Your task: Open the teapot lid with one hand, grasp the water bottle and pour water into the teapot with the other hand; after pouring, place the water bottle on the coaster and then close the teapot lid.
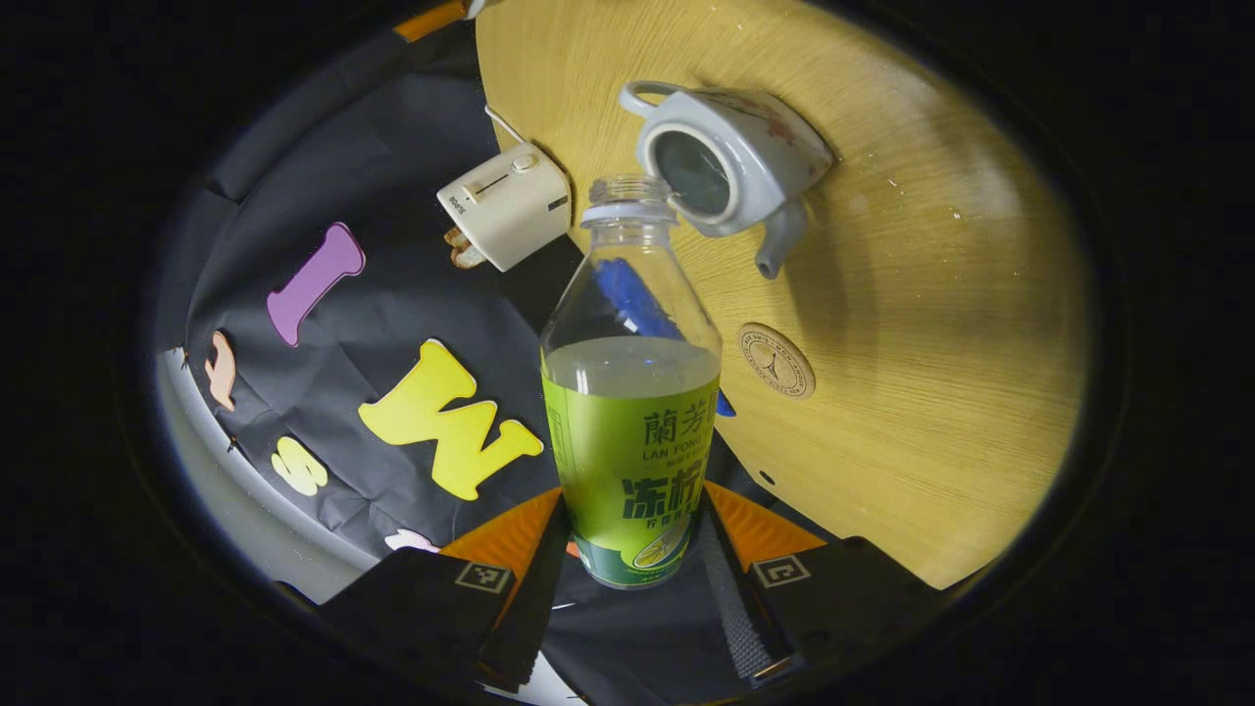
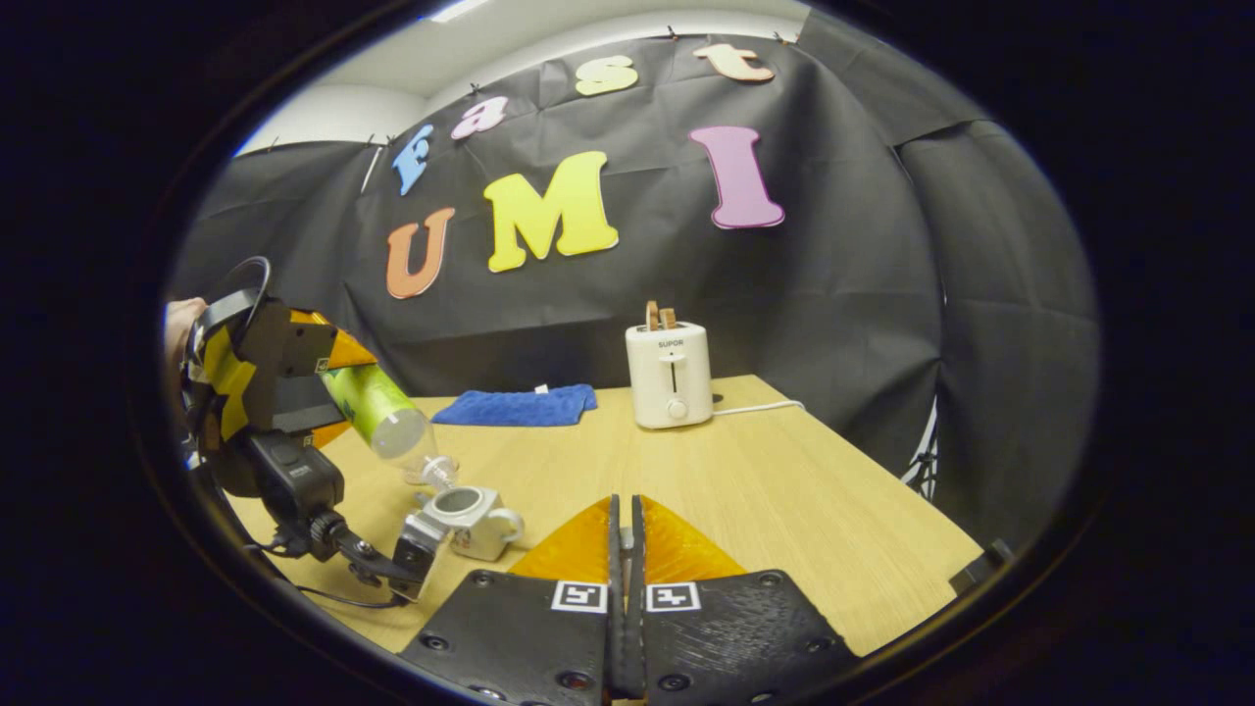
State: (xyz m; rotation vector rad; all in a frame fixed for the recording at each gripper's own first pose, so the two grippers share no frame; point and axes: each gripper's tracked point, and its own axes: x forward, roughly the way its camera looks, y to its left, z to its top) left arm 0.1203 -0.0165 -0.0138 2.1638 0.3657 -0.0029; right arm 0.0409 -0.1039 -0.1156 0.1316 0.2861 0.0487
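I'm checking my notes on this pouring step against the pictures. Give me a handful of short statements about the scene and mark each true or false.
1. The left gripper holds the water bottle. True.
2. The bottle still has its cap on. False: its mouth is open, tilted over the teapot.
3. The teapot's lid is on. False: its opening is uncovered.
4. The right gripper has its jaws closed, and no lid is visible between them. True.
5. The bottle stands on the coaster. False: the coaster lies bare on the table.
6. A toaster stands near a blue cloth. True.
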